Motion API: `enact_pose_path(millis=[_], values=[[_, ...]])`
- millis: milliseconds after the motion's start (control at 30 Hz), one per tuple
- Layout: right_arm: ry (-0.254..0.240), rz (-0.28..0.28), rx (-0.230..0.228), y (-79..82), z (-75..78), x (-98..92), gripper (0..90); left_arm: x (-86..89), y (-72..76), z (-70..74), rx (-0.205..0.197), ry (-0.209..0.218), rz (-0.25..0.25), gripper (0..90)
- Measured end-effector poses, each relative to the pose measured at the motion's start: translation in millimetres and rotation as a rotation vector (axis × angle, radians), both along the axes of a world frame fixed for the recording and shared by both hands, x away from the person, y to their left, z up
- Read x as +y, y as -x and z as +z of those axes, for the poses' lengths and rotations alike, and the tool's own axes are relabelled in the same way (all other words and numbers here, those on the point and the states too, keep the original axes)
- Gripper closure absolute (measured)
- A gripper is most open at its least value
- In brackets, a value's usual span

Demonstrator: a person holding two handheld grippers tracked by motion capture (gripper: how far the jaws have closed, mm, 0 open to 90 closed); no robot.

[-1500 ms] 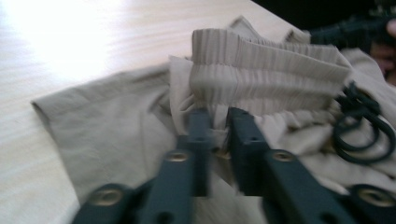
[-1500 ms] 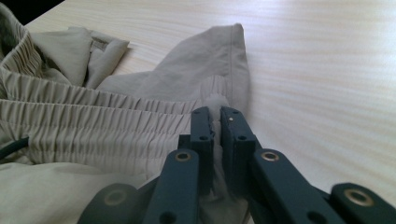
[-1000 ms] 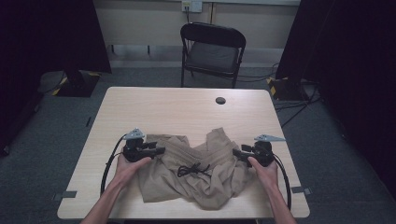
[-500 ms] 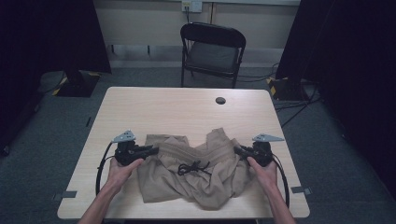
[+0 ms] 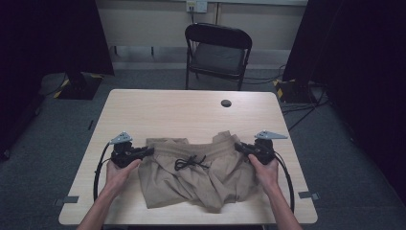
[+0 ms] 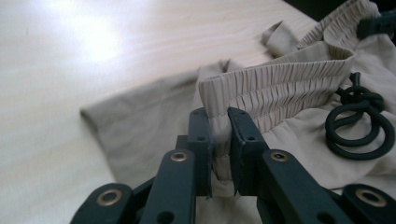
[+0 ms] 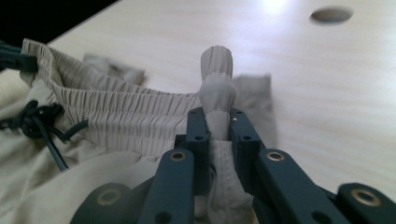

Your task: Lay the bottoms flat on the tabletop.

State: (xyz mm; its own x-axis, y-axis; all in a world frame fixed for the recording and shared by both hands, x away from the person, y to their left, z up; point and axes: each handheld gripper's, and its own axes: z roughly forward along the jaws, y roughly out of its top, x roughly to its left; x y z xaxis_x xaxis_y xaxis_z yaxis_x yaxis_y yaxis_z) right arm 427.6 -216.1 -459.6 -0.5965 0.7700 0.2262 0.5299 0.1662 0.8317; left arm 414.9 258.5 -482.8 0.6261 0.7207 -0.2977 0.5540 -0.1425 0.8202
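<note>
1 pair of soft tan shorts (image 5: 201,177) with a ribbed, gathered elastic waistband (image 6: 275,86) and 1 looped black drawcord (image 5: 190,162) lies crumpled near the table's (image 5: 191,112) front edge. The left gripper (image 6: 219,140) and right gripper (image 7: 218,140) each clamp 1 waistband end, jaws pressed tight on fabric.
</note>
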Motion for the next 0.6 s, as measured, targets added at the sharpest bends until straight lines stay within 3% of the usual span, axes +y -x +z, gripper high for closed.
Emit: enact_pose_path(millis=[233, 333, 367, 500, 600], values=[[0.048, 0.006, 0.051, 3.2, -21.8, 6.9, 82.3, 0.2, 4.4, -15.4, 0.044, -0.038, -0.01, 80.4], [0.045, 0.004, 0.058, 9.4, -26.3, 2.6, 82.5, 0.4, 10.6, -18.3, 0.056, -0.026, -0.022, 80.4], [0.066, 0.005, 0.065, 13.2, -28.0, 1.0, 82.6, -0.5, 14.2, -18.8, 0.063, -0.023, -0.03, 80.3], [0.072, 0.014, 0.069, 19.4, -30.0, -2.1, 82.6, -3.8, 19.1, -16.2, 0.061, -0.055, -0.048, 80.3], [0.08, 0.021, 0.069, 27.8, -28.3, -6.8, 82.8, -5.4, 25.9, -17.5, 0.064, -0.033, -0.068, 80.3]])
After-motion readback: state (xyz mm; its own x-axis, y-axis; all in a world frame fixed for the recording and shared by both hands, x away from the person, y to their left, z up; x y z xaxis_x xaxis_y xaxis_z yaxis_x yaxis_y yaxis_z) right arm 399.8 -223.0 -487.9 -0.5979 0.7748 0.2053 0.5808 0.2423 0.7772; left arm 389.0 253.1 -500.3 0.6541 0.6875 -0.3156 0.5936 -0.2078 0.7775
